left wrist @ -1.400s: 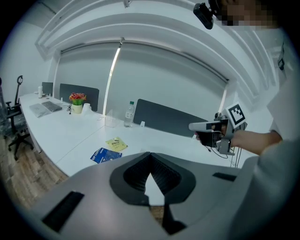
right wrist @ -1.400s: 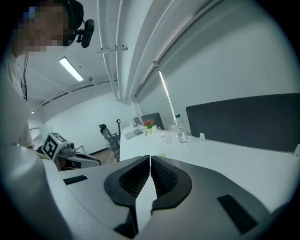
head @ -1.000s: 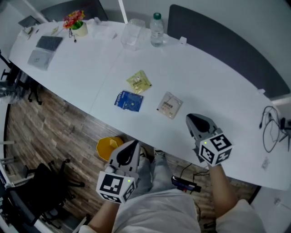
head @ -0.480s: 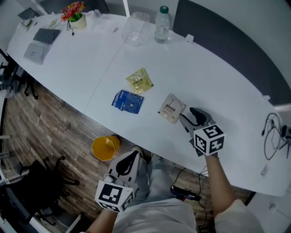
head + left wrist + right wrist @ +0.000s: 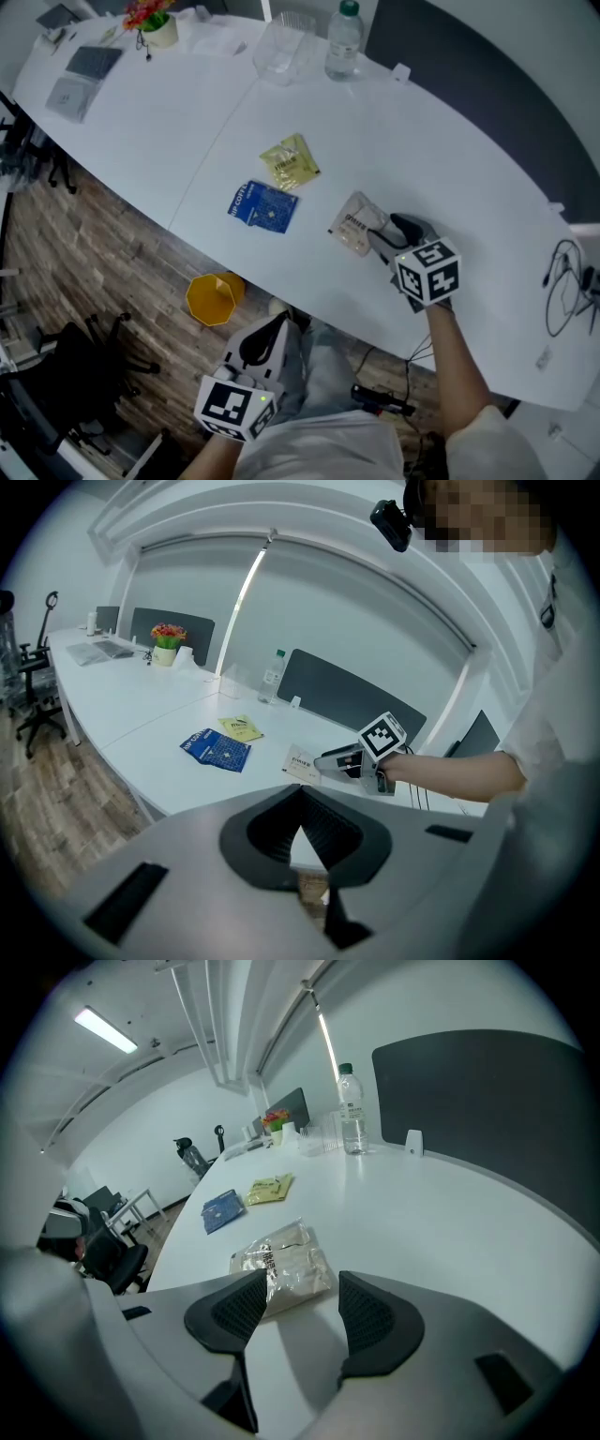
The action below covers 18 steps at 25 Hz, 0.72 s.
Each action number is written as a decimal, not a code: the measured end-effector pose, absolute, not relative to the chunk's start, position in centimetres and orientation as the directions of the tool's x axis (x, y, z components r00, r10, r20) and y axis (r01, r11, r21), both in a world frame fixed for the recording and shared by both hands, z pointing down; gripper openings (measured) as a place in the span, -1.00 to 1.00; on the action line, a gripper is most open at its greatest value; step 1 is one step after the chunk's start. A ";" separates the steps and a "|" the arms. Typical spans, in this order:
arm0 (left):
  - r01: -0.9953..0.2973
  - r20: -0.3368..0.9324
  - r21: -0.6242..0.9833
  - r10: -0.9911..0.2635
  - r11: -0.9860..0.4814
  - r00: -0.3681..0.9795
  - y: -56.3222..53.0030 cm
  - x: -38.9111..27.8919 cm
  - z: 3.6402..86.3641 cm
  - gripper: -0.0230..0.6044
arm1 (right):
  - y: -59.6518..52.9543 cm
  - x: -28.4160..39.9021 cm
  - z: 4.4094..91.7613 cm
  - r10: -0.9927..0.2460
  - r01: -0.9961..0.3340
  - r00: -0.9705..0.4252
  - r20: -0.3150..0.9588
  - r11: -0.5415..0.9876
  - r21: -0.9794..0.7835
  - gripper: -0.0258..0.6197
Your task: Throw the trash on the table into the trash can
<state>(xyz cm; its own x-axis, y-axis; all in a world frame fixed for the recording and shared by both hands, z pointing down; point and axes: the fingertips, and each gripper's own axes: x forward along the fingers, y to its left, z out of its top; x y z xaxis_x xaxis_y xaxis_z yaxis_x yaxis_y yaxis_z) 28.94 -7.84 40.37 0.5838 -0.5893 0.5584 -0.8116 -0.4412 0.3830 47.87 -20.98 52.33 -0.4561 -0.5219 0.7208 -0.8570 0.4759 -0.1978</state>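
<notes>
Fingers (image 5: 330,829) pressed together and empty, the left gripper (image 5: 277,322) hangs low by the person's lap, off the near edge of the white surface (image 5: 450,178) and above the wood floor (image 5: 103,272), where a yellow trash can (image 5: 216,298) stands just off that edge. To its right, the right gripper (image 5: 379,234) points down onto the surface, its fingers apart after just opening wider. A crinkled clear packet (image 5: 355,223) of pale contents lies flat at their tips, its near corner hidden behind the left finger in the right gripper view, with neither pad pressing it. Beyond it, a blue packet (image 5: 262,206) lies close to the near edge, and a yellow packet (image 5: 289,162) sits just behind that, the two nearly touching. At the far side of the surface stand a water bottle (image 5: 343,42) with a green cap and a clear plastic container (image 5: 283,45), and farther left a small pot of flowers (image 5: 153,21).
</notes>
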 end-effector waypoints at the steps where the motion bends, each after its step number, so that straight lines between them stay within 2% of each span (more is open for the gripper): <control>1: -0.813 0.559 0.385 -0.590 -0.437 0.582 -7.9 28.9 40.4 -0.93 | -21.0 47.9 52.5 -0.514 -0.855 -0.454 0.728 0.481 -0.194 -0.15; 6: -0.818 0.559 0.399 -0.597 -0.415 0.575 -8.2 28.8 40.6 -0.93 | -21.1 47.9 53.1 -0.479 -0.841 -0.399 0.782 0.530 -0.105 -0.17; 9: -0.817 0.556 0.404 -0.600 -0.411 0.576 -8.1 28.9 40.9 -0.93 | -21.2 48.0 53.2 -0.484 -0.833 -0.361 0.797 0.552 -0.042 -0.31; 11: -0.817 0.554 0.406 -0.601 -0.410 0.576 -8.0 28.9 41.0 -0.93 | -21.3 47.9 53.1 -0.489 -0.835 -0.360 0.794 0.549 -0.040 -0.58; 12: -0.819 0.554 0.405 -0.603 -0.407 0.574 -8.0 28.9 41.0 -0.93 | -21.4 47.9 53.1 -0.490 -0.836 -0.362 0.793 0.547 -0.043 -0.64; 18: -0.827 0.551 0.404 -0.619 -0.390 0.560 -7.9 28.2 40.7 -0.93 | -21.0 47.5 52.2 -0.508 -0.856 -0.410 0.758 0.501 -0.127 -0.82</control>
